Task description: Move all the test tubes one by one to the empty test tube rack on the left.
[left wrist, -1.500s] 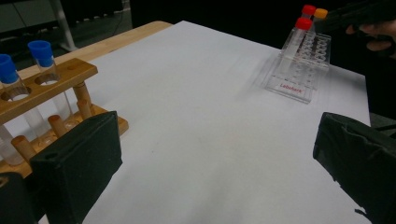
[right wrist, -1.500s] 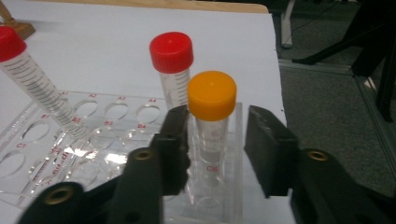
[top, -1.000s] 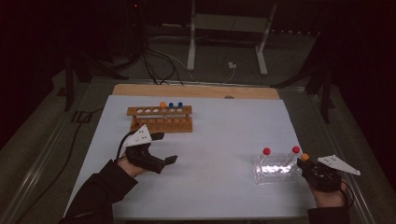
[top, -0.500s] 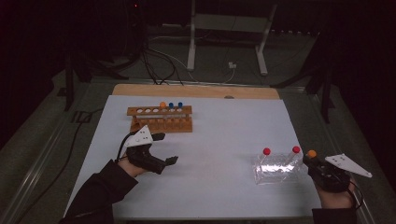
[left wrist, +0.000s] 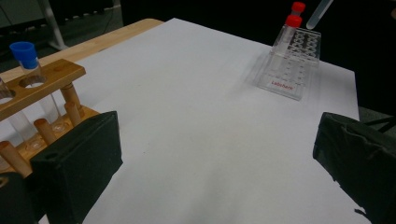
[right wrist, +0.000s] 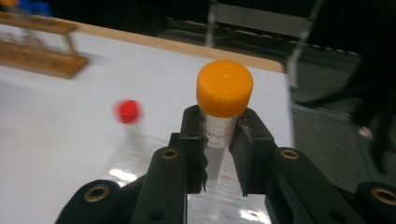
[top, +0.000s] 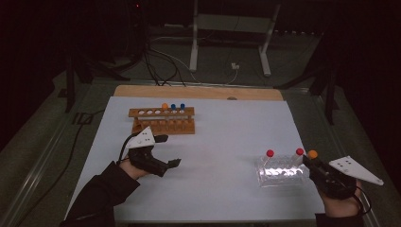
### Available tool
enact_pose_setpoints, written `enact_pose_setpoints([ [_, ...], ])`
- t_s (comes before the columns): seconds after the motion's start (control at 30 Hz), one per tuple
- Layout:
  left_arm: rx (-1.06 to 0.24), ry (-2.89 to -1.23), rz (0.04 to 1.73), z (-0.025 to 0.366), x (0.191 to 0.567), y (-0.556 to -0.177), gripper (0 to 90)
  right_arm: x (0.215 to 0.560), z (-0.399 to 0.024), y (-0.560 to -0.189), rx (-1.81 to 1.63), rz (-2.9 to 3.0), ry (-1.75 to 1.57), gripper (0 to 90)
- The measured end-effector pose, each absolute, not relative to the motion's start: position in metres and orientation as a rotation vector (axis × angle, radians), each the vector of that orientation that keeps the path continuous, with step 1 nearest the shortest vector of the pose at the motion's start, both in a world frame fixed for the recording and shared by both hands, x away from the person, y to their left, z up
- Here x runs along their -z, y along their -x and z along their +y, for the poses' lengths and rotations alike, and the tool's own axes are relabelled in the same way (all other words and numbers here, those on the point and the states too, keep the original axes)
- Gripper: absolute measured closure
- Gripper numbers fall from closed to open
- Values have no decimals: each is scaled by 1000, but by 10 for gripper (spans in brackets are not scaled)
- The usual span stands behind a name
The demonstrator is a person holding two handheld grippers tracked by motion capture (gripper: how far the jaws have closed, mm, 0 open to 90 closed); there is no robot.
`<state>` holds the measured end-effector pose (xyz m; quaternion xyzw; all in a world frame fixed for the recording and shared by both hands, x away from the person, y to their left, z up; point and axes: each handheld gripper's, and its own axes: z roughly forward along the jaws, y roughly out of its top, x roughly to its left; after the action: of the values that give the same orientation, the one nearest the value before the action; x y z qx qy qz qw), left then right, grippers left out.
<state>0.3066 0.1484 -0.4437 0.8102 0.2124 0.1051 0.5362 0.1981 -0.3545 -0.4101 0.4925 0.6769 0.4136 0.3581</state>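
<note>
Dark room, white worktop | right hand-held gripper clamps orange-capped clear plastic tube above clear acrylic rack, near right edge | lift straight, tube upright | left hand-held gripper open.

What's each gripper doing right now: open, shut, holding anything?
Left gripper: open, holding nothing.
Right gripper: shut on an orange-capped tube.
</note>
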Motion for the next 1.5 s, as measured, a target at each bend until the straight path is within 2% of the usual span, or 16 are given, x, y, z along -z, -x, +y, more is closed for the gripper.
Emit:
enact_pose_setpoints([
  [0.67, -225, -1934, 485, 144, 440, -306, 21, 416, -275, -212, -1195, 2001, -1075, 744],
  [1.5, -157, -1937, 370, 107, 424, -302, 22, 441, -187, -236, -1198, 2209, -865, 744],
])
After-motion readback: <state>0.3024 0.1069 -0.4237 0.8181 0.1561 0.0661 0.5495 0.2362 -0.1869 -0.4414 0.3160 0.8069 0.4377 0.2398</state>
